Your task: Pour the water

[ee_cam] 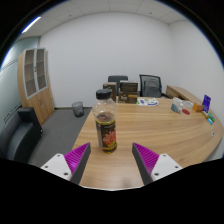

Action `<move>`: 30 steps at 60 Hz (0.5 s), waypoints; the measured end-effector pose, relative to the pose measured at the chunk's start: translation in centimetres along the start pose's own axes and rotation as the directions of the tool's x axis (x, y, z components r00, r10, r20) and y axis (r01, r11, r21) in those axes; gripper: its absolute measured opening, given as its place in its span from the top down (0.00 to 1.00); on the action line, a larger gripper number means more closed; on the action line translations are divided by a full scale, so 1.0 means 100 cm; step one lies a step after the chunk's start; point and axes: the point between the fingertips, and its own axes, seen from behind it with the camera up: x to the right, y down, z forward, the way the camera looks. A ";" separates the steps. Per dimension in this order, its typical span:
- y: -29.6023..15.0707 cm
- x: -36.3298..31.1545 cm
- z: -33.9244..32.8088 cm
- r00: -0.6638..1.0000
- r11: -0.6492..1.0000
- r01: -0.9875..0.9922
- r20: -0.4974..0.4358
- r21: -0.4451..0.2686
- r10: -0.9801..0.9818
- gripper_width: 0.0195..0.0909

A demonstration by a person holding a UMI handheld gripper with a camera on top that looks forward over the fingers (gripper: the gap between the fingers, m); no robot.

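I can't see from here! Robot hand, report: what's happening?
Gripper open, holding nothing. Bottle upright on the table, just ahead, between the fingers. Path clear.

Even ceiling light, soft focus — perhaps fisheye-bowed edges

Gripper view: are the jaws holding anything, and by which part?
Nothing is held. The gripper is open, and the bottle stands on the table just ahead of the jaws, untouched.
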 end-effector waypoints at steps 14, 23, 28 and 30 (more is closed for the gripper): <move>-0.038 -0.014 0.092 0.999 0.994 -0.004 -0.041 0.105 0.009 0.09; -0.042 -0.010 0.128 0.998 0.992 0.002 -0.059 0.126 0.005 0.38; -0.044 -0.015 0.132 0.999 0.988 0.011 -0.035 0.153 -0.006 0.57; -0.045 -0.016 0.132 0.999 0.986 0.029 -0.028 0.165 -0.024 0.59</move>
